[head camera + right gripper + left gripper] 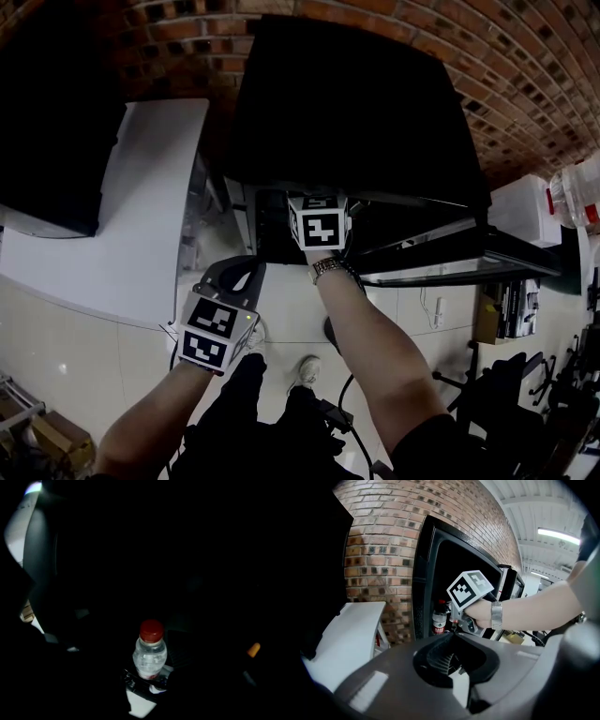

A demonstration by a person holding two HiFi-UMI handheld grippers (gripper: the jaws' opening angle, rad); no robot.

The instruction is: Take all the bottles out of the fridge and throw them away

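A clear water bottle with a red cap stands upright in the dark fridge, low between the jaws of my right gripper. It is too dark to see whether the pads press on it. From the left gripper view the same red-capped, red-labelled bottle shows at the fridge's left edge, just ahead of the right gripper's marker cube. My left gripper hangs lower left, outside the fridge, shut with nothing in it.
The fridge door stands open to the right. A white table lies left of the fridge, against the brick wall. A white box and dark clutter sit at the far right.
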